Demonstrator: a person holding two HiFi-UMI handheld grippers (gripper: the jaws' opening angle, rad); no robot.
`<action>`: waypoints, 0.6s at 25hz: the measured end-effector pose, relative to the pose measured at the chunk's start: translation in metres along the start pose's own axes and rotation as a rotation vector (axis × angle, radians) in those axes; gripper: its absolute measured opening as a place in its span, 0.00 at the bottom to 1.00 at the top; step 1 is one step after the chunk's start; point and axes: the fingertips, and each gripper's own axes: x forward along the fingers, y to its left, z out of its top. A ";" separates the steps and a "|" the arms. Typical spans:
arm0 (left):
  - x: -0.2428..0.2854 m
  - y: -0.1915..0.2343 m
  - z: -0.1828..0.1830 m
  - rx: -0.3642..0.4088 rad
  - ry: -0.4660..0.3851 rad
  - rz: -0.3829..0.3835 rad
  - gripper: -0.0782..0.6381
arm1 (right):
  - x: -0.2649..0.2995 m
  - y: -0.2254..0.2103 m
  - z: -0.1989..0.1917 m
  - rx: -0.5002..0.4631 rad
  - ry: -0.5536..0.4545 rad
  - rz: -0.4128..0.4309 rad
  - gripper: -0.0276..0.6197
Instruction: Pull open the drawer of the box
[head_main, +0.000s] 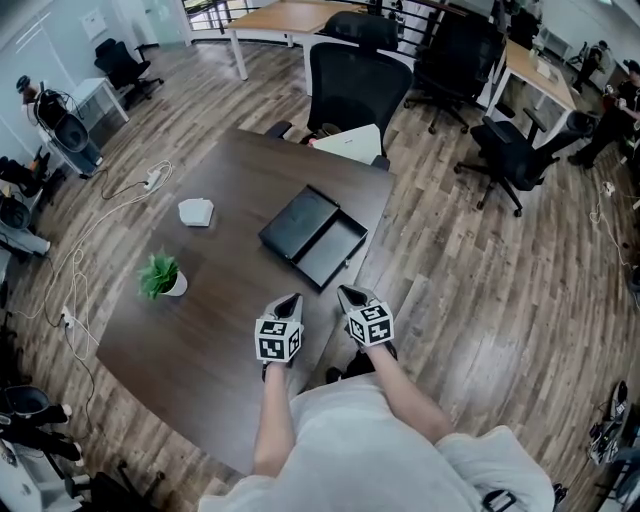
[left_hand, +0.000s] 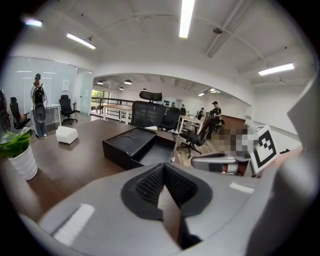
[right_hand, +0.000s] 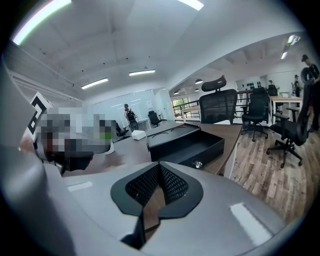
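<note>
Dark brown wood table (head_main: 200, 350) takes up most of my head view; the black box (head_main: 298, 222) sits near the middle of it, and its drawer (head_main: 335, 255) is already out, sticking toward roughly 4 o'clock from the box; there's a small shiny knob (right_hand: 198, 164) on the drawer front, facing my side.

Left gripper (head_main: 289, 300) is parked at about 6 o'clock from the box, over the near part of the table, well short of the drawer; its jaws are pressed together at the tips with nothing between them. Right gripper (head_main: 347, 293) is just beside it at its 3 o'clock, near the table's right edge; same deal there, pads closed up tight, holding nothing; neither one touches the box.

Other bits: little green plant (head_main: 160, 274) in a white pot at 9 o'clock from the box; a white lump (head_main: 196, 212) at 10 o'clock, can't tell what it is; black office chair (head_main: 358, 80) at 12 o'clock, past the far edge.
</note>
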 end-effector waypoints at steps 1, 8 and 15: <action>0.000 0.000 0.000 -0.002 -0.003 0.003 0.18 | -0.001 -0.001 -0.001 0.000 0.001 0.000 0.05; 0.002 -0.005 -0.005 -0.009 -0.014 0.012 0.18 | -0.005 -0.007 -0.013 -0.013 0.020 0.004 0.05; -0.004 -0.006 -0.008 -0.024 -0.024 0.023 0.18 | -0.012 -0.005 -0.008 -0.029 0.005 0.009 0.05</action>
